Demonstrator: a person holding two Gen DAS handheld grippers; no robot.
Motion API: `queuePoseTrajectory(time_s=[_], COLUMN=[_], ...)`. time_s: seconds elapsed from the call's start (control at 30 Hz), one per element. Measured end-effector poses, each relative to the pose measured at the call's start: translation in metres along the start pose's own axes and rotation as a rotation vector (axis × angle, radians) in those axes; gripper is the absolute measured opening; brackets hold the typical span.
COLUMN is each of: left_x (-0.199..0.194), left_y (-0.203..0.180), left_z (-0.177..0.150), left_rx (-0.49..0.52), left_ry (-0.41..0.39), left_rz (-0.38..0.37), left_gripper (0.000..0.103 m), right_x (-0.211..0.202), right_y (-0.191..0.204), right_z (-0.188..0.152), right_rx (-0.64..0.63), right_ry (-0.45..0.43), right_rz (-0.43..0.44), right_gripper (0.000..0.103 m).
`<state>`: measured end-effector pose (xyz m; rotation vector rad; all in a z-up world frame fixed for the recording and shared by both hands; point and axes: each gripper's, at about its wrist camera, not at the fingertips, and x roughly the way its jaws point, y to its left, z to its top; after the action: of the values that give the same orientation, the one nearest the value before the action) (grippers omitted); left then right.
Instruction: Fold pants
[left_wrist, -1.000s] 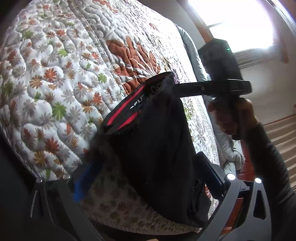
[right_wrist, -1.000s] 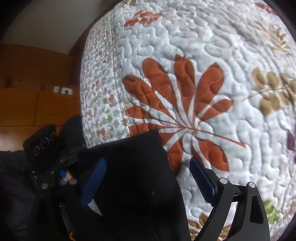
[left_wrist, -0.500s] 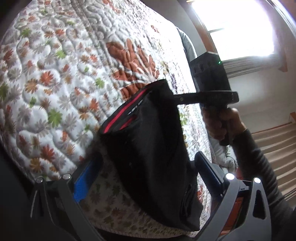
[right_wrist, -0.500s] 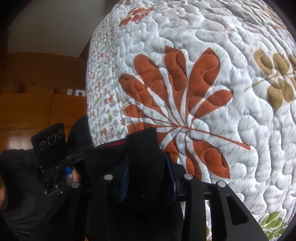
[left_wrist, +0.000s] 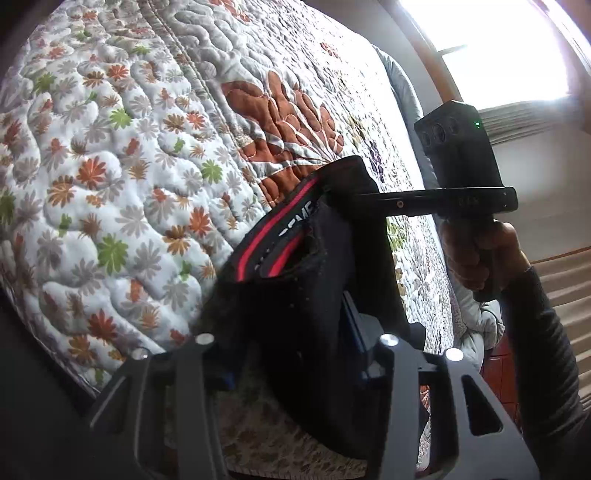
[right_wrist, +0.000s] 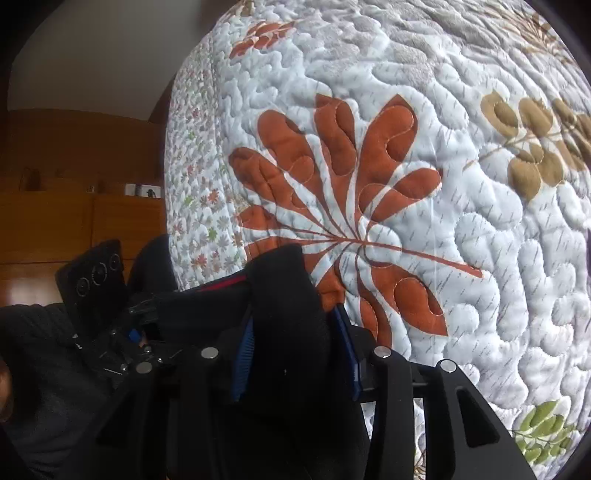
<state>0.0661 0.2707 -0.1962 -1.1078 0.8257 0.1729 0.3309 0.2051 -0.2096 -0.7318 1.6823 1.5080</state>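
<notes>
1. In the left wrist view, a quilted bedspread (left_wrist: 122, 155) with small orange, green and grey flowers fills the left side, covering the bed.
2. Toward the middle, a large rust-coloured leaf motif (left_wrist: 284, 122) is printed on the quilt.
3. The black pants (left_wrist: 317, 295) with a red-striped waistband (left_wrist: 275, 236) are bunched up above the quilt near the bed's edge.
4. The left gripper (left_wrist: 291, 339) has its fingers closed on the lower part of the pants, black fabric pinched between the blue pads.
5. Further right in this view, the right gripper (left_wrist: 343, 192) clamps the upper corner of the pants, just beside the waistband.
6. The right hand (left_wrist: 476, 254) grasps that tool's handle, with a bright window (left_wrist: 491, 48) behind it.
7. In the right wrist view, wooden cabinets (right_wrist: 74, 206) stand at the left, with the left gripper's body (right_wrist: 96, 280) before them.
8. There the right gripper's fingers (right_wrist: 243, 354) are closed on a thick fold of the pants, over the rust leaf.
</notes>
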Motion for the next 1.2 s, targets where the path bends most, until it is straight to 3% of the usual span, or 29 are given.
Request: queuePoseTrajectory(time_s=[0.23,0.57,1.2], left_x=[-0.014,-0.034,-0.076], left_y=[-0.021,-0.052,-0.140], left_z=[-0.005,-0.013,-0.057], left_rx=[0.086,0.170,0.423], left_ry=[-0.030,-0.064,-0.107], left_rz=[0.010,-0.011,-0.088], left_gripper=[0.026,0.023,0.022], right_x=[-0.014,-0.053,-0.142], right_y=[0.031,0.074,0.170], right_z=[-0.006,-0.032,-0.139], right_rx=[-0.034,-0.045,0.000], right_ry=[-0.026,-0.123,-0.340], right_rz=[-0.131,-0.272,-0.534], right_gripper=[0.039,0.038,0.030])
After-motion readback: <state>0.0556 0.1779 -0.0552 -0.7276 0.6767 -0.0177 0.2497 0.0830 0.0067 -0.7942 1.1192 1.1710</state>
